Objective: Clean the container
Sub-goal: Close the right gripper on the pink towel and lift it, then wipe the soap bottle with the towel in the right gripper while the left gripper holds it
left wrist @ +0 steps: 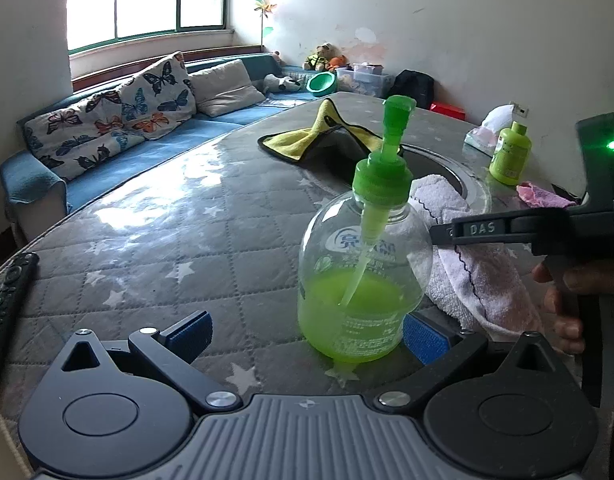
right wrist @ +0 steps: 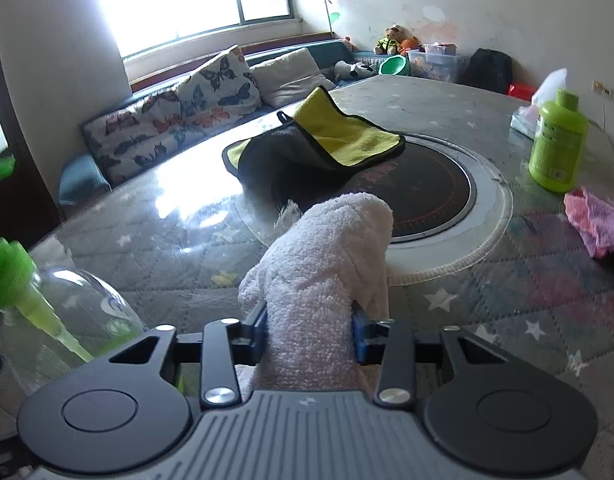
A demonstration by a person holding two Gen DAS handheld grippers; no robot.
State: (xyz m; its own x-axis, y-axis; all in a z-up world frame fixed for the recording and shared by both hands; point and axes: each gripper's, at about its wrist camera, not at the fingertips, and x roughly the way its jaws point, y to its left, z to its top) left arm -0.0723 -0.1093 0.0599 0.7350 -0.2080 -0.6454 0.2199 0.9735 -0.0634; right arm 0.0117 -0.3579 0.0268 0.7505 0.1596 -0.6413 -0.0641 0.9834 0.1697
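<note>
A clear pump bottle (left wrist: 363, 276) with a green pump head and green liquid in its lower part stands upright on the round table. My left gripper (left wrist: 307, 334) is open, its blue pads wide apart, the bottle standing next to the right pad. My right gripper (right wrist: 309, 330) is shut on a white towel (right wrist: 327, 264) that sticks up and forward between its pads. In the left wrist view the right gripper (left wrist: 507, 232) and the towel (left wrist: 467, 264) sit just right of the bottle. The bottle also shows at the left edge of the right wrist view (right wrist: 59, 312).
A yellow and black cloth (right wrist: 319, 140) lies over a round black cooktop (right wrist: 427, 192) set in the table. A green bottle (right wrist: 557, 144), a tissue pack (right wrist: 535, 116) and a pink cloth (right wrist: 599, 220) sit at the right. A remote (left wrist: 7, 300) lies at the left edge. A sofa stands behind.
</note>
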